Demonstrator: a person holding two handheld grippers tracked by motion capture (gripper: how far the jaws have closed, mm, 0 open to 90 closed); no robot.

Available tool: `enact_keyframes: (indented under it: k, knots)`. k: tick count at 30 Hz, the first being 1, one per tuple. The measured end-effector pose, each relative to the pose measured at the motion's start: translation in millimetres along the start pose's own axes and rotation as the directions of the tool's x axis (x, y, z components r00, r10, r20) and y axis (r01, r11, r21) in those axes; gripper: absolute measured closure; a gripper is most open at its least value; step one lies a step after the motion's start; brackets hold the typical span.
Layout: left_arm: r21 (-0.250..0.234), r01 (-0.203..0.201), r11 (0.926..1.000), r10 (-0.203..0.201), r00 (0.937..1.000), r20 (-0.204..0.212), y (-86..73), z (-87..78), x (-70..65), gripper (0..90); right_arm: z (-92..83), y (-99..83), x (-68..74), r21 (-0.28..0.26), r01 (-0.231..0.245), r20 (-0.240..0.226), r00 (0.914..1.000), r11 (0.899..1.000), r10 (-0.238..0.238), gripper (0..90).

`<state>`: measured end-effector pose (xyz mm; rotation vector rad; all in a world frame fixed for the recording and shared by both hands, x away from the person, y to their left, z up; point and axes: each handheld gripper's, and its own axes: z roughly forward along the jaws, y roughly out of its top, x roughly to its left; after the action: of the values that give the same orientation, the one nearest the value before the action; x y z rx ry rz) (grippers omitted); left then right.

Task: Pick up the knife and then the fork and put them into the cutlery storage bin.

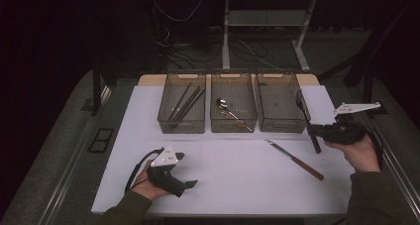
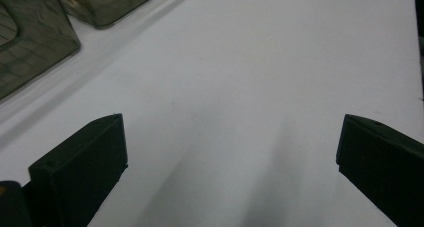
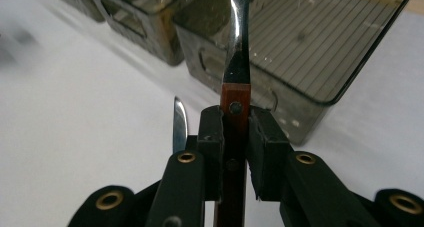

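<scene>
Table (image 1: 223,180): white top, the largest item, with three smoked-plastic bins in a row at its twelve o'clock edge.
Right bin (image 1: 280,106): empty as far as could be seen; the likely destination for the held utensil, in my judgement.
Middle bin (image 1: 233,108): held a spoon (image 1: 224,105).
Left bin (image 1: 182,108): held dark chopsticks (image 1: 186,103).
Right gripper (image 1: 313,132): at three o'clock on the table, jaws narrowed and clamped on the wooden handle of a utensil (image 3: 235,52), its metal end reaching up over the near wall of the right bin.
Left gripper (image 1: 190,184): at seven o'clock, resting low on the table, jaws wide, nothing between them.
Loose utensil (image 1: 295,159): wooden-handled, lying at four o'clock, well apart from both grippers.
Risk: grip sat near the handle's top end; the utensil could pivot or slip, or catch the bin wall and shift the bin.
Hand pose: right hand (image 1: 359,153) cupped beneath its gripper, pointing toward nine o'clock; left hand palm-up beneath its own.
</scene>
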<state>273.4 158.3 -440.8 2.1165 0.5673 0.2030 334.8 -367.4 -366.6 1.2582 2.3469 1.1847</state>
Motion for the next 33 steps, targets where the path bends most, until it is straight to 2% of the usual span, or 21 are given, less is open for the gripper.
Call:
enact_keyframes:
  k: [7, 10, 15, 21, 33]
  knots:
    - [-0.001, -0.001, 1.0, 0.001, 1.0, -0.007, -1.1, -3.2, 5.8, 0.0, -3.2, 8.4, -2.8, -0.061, -0.009, 0.022, 0.9997, 0.998, 0.01, 77.5]
    - [-0.005, 0.004, 1.0, -0.004, 0.9999, -0.011, -1.0, -2.2, 4.7, 0.0, -4.0, 12.0, -3.5, -0.085, -0.013, 0.032, 0.9994, 0.996, 0.016, 77.5]
    - [0.01, -0.012, 0.9999, 0.012, 0.9999, -0.005, -0.7, -1.6, 1.9, 0.0, -4.6, 18.1, -3.9, -0.117, -0.016, 0.044, 0.9988, 0.993, 0.021, 77.6]
    - [0.004, -0.008, 1.0, 0.008, 1.0, -0.004, -0.6, -1.6, 2.9, 0.0, -0.2, 30.7, -7.8, -0.161, -0.037, 0.057, 0.9973, 0.986, 0.047, 77.5]
    - [0.0, -0.004, 1.0, 0.004, 1.0, -0.007, -0.8, -0.8, 3.5, 0.0, 16.6, 62.0, -13.4, -0.178, -0.027, 0.097, 0.9943, 0.984, 0.045, 77.5]
